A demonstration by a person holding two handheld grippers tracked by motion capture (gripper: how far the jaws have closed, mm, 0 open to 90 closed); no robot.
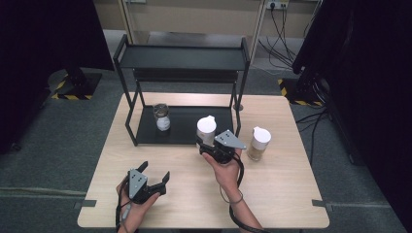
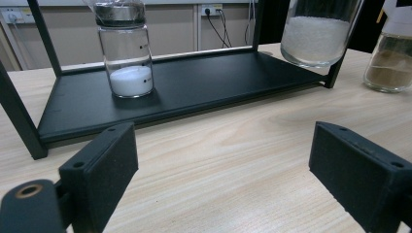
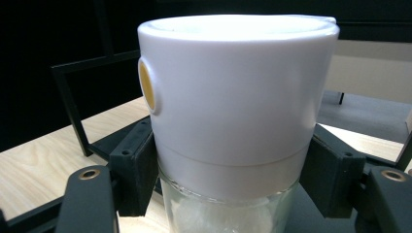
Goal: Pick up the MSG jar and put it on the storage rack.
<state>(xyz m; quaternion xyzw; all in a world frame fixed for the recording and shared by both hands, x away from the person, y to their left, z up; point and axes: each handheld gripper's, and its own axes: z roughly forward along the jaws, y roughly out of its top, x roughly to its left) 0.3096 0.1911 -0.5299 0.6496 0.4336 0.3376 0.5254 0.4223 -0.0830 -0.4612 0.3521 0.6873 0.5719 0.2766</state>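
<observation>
right gripper (image 1: 210,145) jaws are pinching the white-lidded jar (image 1: 206,130) just under its lid, left gripper (image 1: 154,177) jaws spread, so it could clip the rack post (image 1: 238,114) going in

High view looks down over the whole table (image 1: 194,204). Left gripper view sits low, facing the black rack (image 2: 194,92); right gripper view is jammed against the white-capped jar (image 3: 233,97), also visible from above.
</observation>
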